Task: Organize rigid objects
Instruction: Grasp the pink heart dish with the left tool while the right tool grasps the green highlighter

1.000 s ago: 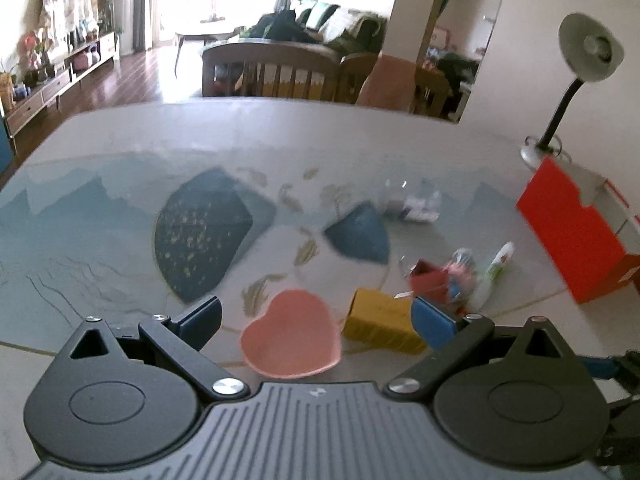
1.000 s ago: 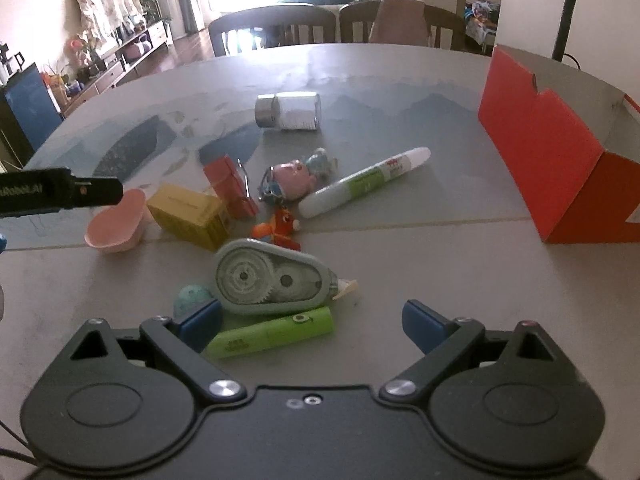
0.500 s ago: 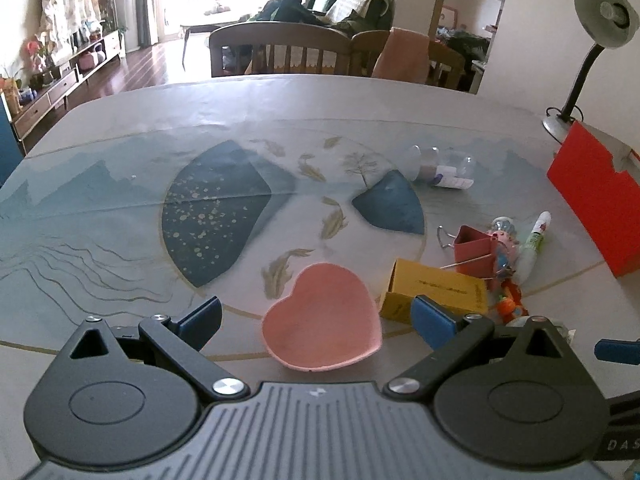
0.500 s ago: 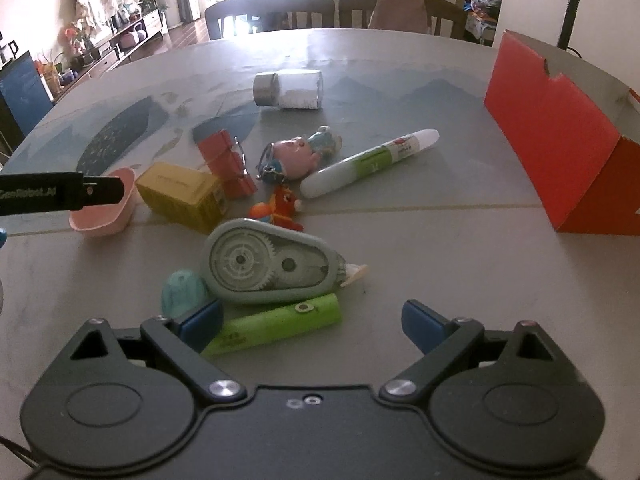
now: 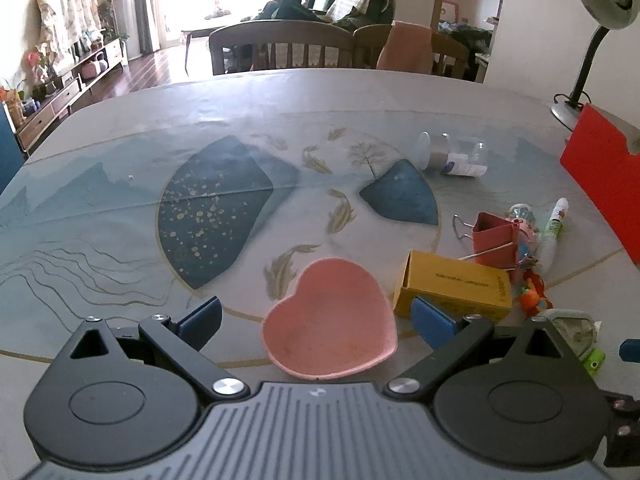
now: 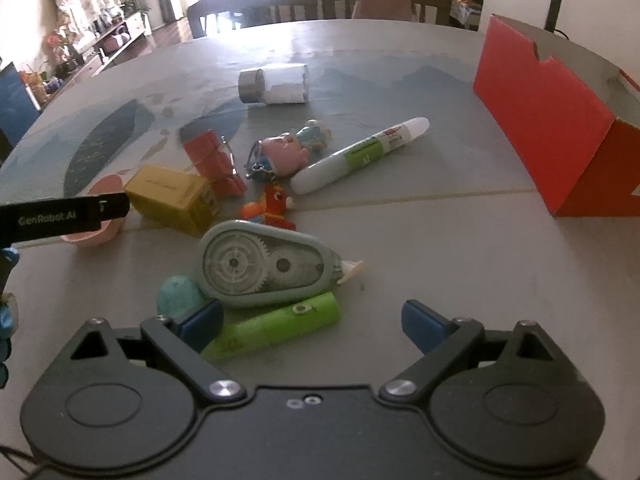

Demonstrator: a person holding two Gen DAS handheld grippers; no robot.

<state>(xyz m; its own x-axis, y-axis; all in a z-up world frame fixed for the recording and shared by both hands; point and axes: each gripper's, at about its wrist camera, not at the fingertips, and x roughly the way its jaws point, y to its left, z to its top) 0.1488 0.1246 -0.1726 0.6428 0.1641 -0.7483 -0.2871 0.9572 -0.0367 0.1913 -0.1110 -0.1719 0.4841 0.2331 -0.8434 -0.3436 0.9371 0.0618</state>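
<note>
Left claw (image 5: 316, 314) spread wide, pink heart-shaped dish (image 5: 329, 330) between fingers, nothing in it. Right claw (image 6: 311, 320) spread, empty, near green marker (image 6: 272, 326) & tape dispenser (image 6: 264, 268). Red cardboard box (image 6: 548, 120) far right on tabletop (image 6: 460, 260), inside unseen.

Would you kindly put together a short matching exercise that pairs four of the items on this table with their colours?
Things:
1. heart-shaped dish
2. small carton
3. marker by the right tool
4. big open box

Colours:
A. green
B. red
C. pink
D. yellow

Right pairs: 1-C, 2-D, 3-A, 4-B.
</note>
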